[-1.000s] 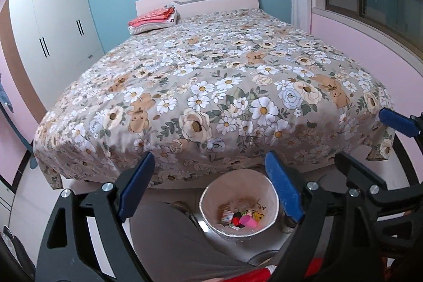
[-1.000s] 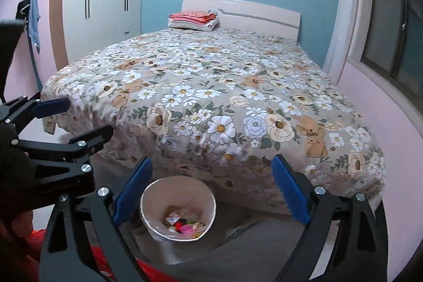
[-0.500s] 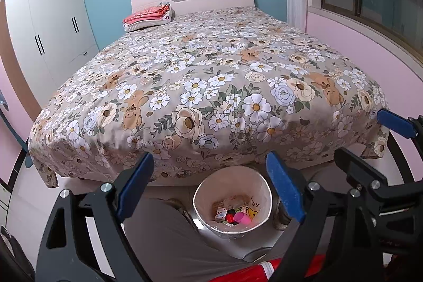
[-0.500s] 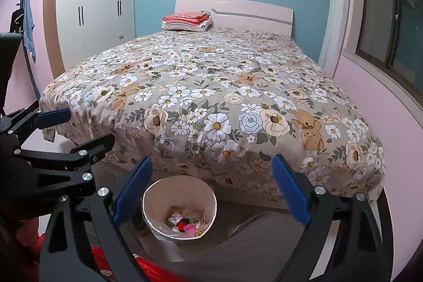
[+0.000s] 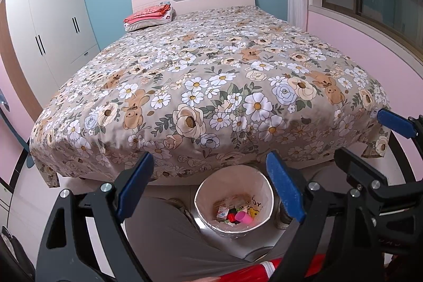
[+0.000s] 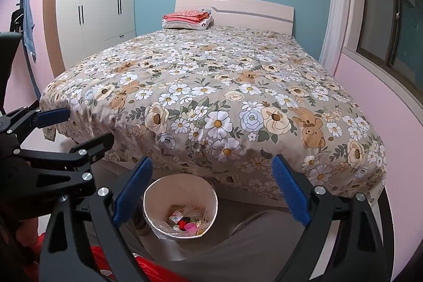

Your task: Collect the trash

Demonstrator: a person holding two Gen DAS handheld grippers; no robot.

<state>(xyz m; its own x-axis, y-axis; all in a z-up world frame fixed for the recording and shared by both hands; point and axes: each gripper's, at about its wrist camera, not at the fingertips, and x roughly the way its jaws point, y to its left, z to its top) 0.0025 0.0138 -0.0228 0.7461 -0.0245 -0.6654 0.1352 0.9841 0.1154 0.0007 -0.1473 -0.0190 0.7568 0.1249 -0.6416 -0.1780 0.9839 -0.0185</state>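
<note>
Your left gripper [image 5: 210,185] is standing wide open with nothing between its blue pads [image 5: 284,188], hovering above the floor at the foot of the bed [image 5: 211,86]. Your right gripper [image 6: 210,189] is likewise spread wide and holding nothing. The bin [image 5: 234,202] is sitting on the floor just beside the foot edge of the bed, between your knees [image 5: 169,237]. The trash [image 5: 236,213] is lying at the bottom of the bin: a small carton, a red piece, a pink cap and some yellow wrapping. In the right wrist view the bin [image 6: 180,205] is appearing between the two gripper fingers, below them. A folded red cloth on a pillow [image 6: 187,17] is resting at the head edge of the bed, near the headboard. A white wardrobe [image 6: 97,7] is standing against the wall on the left.
</note>
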